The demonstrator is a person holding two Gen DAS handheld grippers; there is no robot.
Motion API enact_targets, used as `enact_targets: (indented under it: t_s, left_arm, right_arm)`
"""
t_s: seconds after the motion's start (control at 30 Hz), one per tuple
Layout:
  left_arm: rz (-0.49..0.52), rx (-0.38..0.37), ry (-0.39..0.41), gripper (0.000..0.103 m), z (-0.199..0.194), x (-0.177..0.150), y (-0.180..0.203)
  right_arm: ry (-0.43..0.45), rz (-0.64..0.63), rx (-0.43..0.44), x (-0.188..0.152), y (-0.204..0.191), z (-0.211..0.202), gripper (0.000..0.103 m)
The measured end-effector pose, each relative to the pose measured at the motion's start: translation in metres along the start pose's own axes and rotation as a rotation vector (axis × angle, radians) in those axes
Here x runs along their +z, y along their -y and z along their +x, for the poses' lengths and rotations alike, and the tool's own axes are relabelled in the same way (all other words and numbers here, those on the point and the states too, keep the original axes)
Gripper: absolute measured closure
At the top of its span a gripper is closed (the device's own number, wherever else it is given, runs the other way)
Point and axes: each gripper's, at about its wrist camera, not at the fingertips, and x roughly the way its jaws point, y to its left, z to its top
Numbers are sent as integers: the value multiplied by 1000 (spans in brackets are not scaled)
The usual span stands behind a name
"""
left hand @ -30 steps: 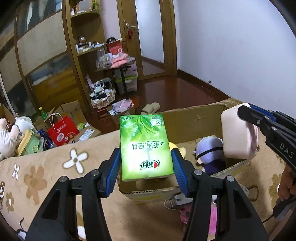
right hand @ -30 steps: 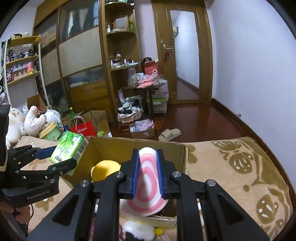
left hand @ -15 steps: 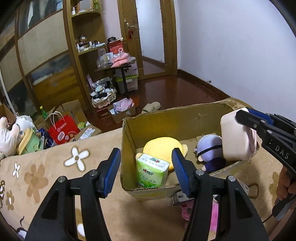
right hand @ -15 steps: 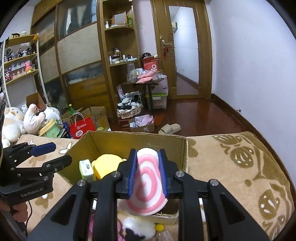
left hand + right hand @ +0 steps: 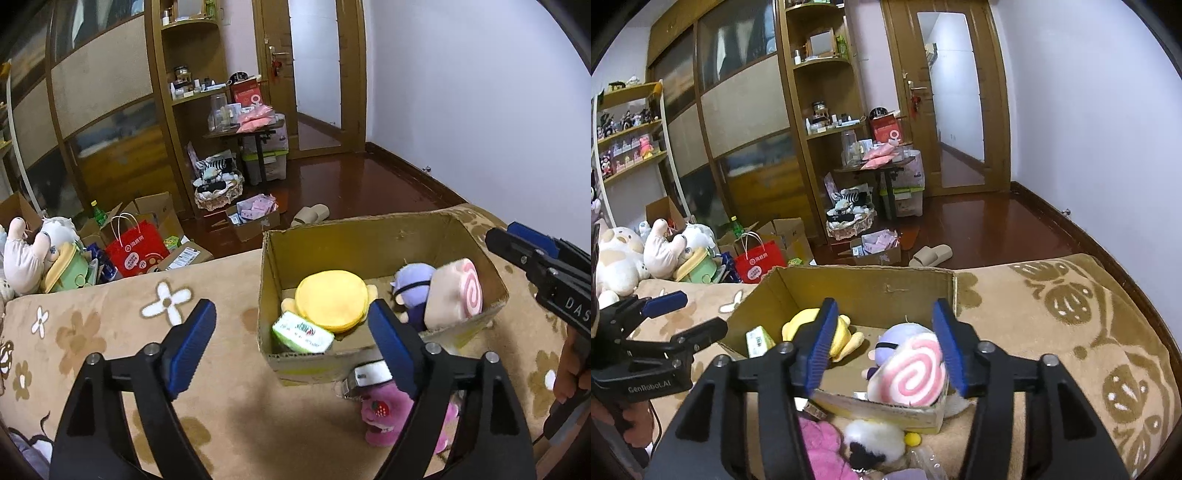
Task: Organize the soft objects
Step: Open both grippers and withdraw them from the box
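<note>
A cardboard box (image 5: pixel 369 229) (image 5: pixel 857 286) stands on the beige flowered blanket. Inside lie a green tissue pack (image 5: pixel 303 331) (image 5: pixel 759 341), a yellow plush (image 5: pixel 332 299) (image 5: pixel 809 326), a purple plush (image 5: pixel 412 280) (image 5: pixel 897 336) and a pink swirl roll cushion (image 5: pixel 456 297) (image 5: pixel 910 376). My left gripper (image 5: pixel 291 341) is open and empty, in front of the box's near left corner. My right gripper (image 5: pixel 882 345) is open and empty, just above the roll cushion at the box's near edge; it also shows at the right of the left wrist view (image 5: pixel 546 266).
A pink plush (image 5: pixel 388 417) (image 5: pixel 820 446) and a white-and-black plush (image 5: pixel 873 439) lie on the blanket before the box. Plush toys (image 5: pixel 624 258), a red bag (image 5: pixel 135 251), cartons and shelves stand beyond the blanket's far edge.
My left gripper opened and dropped the green tissue pack into the box. My right gripper opened and let the pink roll cushion fall into the box.
</note>
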Motion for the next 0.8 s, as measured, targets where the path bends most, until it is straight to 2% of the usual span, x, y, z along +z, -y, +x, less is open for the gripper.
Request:
enact_targets:
  t_s: [0.17, 0.23, 0.43, 0.67, 0.8]
  left_arm:
    - [9, -5, -3, 10, -12, -4, 3]
    - [12, 5, -6, 8, -16, -8, 5]
    - [-1, 12, -54, 7, -21, -25, 10]
    - [-50, 1, -96, 7, -38, -40, 11]
    - [-28, -41, -125, 7, -49, -48, 16]
  right_arm:
    - [-4, 9, 4, 0, 0, -9, 35]
    - [-9, 14, 7, -1, 2, -12, 22]
    - [-20, 10, 3, -10, 5, -30, 2]
    - [-50, -9, -8, -21, 6, -51, 0]
    - [-67, -12, -9, -31, 8, -63, 0]
